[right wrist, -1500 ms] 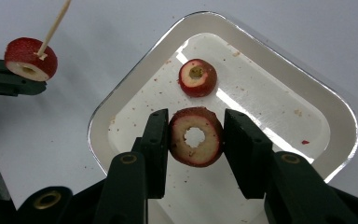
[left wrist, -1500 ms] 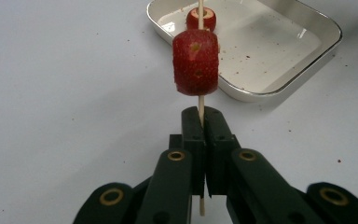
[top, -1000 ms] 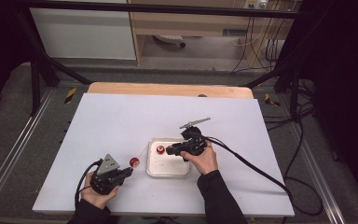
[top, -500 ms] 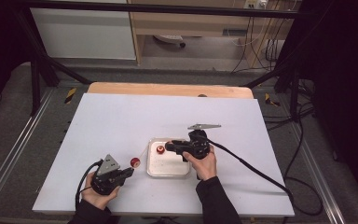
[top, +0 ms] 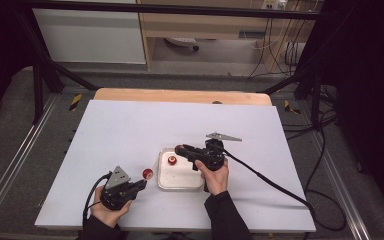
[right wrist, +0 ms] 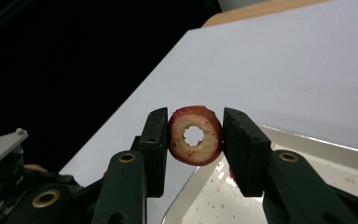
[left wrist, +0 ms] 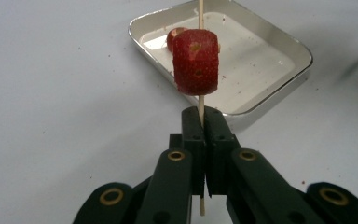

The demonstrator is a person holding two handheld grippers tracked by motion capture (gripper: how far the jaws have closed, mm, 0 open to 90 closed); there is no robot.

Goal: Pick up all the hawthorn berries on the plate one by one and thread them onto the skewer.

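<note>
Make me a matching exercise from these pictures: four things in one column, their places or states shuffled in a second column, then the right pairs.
Things:
1. skewer
2. strawberry slice with a hole
3. strawberry chunk
4. metal tray

Places or states:
A. pinched between the jaws of the right gripper
B. lying on the white table, a red piece inside it
C. clamped between the shut jaws of the left gripper
D. threaded on the thin stick, above the jaws

Pairs: 1-C, 2-A, 3-D, 4-B
</note>
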